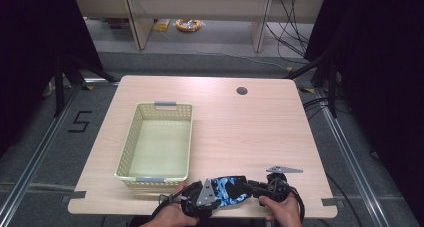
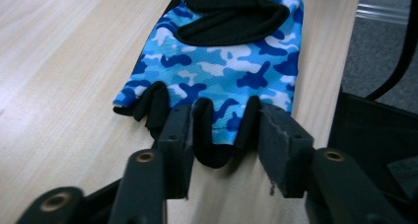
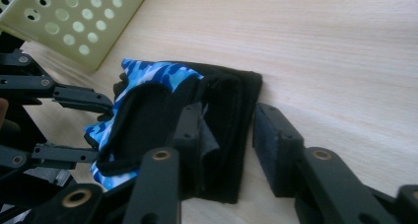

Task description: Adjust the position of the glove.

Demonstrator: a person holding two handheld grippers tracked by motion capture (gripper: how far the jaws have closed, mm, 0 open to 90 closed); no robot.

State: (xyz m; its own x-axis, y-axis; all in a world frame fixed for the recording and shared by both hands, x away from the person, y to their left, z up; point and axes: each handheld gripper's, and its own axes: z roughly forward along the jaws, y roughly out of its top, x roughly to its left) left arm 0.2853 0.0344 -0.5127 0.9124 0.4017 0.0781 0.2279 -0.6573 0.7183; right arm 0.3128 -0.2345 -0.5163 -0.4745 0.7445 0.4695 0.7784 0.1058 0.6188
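A blue camouflage fingerless glove [image 1: 229, 189] with black trim lies flat near the table's front edge, between my two grippers. In the left gripper view its short finger ends [image 2: 217, 120] sit between the open jaws of my left gripper [image 2: 224, 145], which rests low on the wood. My right gripper [image 3: 229, 140] is open too, and the glove's black wrist strap [image 3: 231, 115] lies in its gap. In the high view, the left gripper [image 1: 212, 194] and right gripper [image 1: 251, 187] face each other across the glove. The left gripper [image 3: 103, 130] also shows from the right gripper view.
An empty pale yellow perforated basket [image 1: 127, 147] with grey handles stands on the table's left half, just behind the left gripper, and its corner [image 3: 74, 21] shows close by. A cable hole [image 1: 242, 91] sits at the back. The table's front edge [image 1: 280, 214] is just below the grippers.
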